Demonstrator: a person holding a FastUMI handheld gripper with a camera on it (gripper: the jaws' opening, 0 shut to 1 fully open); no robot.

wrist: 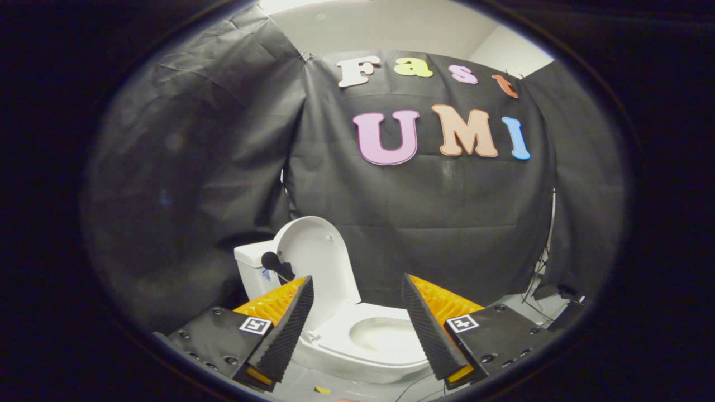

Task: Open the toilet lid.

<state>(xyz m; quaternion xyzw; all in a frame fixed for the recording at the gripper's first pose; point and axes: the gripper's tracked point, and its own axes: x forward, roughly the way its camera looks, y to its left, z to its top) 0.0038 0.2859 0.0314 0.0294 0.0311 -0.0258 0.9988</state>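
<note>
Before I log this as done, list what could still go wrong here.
1. The raised white oval toilet lid stands near upright against the white tank; if it is not leaning back, it may drop onto the seat.
2. The gripper is open, holding nothing, its fingers close by the lid; a careless pull-back might knock it.

We note a white toilet (357, 340) with its white lid (315, 257) and white tank (254, 268); a black knob (271, 260) against the tank; black wall cloth (435, 223); pale grey floor (346, 385) bearing a small yellow mark (322, 390).
</note>
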